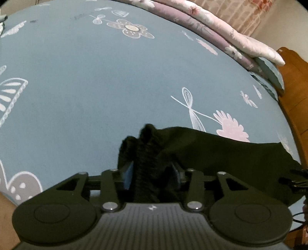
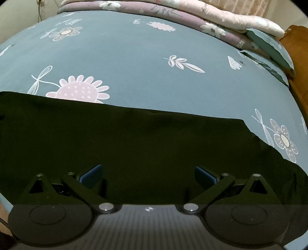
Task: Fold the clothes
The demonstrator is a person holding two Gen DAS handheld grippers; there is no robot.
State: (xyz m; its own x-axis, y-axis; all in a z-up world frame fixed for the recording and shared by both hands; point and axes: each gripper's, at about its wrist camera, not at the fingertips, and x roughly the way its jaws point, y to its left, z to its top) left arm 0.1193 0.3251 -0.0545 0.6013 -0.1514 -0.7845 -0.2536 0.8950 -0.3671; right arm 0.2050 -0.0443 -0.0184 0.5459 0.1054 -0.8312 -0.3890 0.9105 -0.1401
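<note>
Two tongs work over a single black garment [image 2: 134,146] that lies spread on the bed [image 2: 134,63], filling the lower half of the right wrist view and running off toward the lower right of the left wrist view. In the left wrist view the left tongs [image 1: 152,173] have a bunched ridge of the dark cloth standing up between their blue pads [image 1: 129,177]; the cloth hides the contact, so I cannot tell whether the pads press on it or merely flank it. In the right wrist view the right tongs [image 2: 148,173] stand wide apart, pads well clear of each other, hovering over the flat cloth with nothing clamped. Folded quilts [image 2: 192,17] are stacked along the top of both frames, well apart from the garment, and a wooden bed frame [image 1: 292,107] shows at the right edge. Judging from this, the fold is at an early stage: one end gathered, the rest not yet lifted. The chief risk is that the gathered bunch slips out of the left tongs if they lift with a loose hold, dropping the edge in a heap. A second risk is an uneven fold: if only the left side rises while the right tongs remain unclamped, the cloth would drag and twist across the sheet.
</note>
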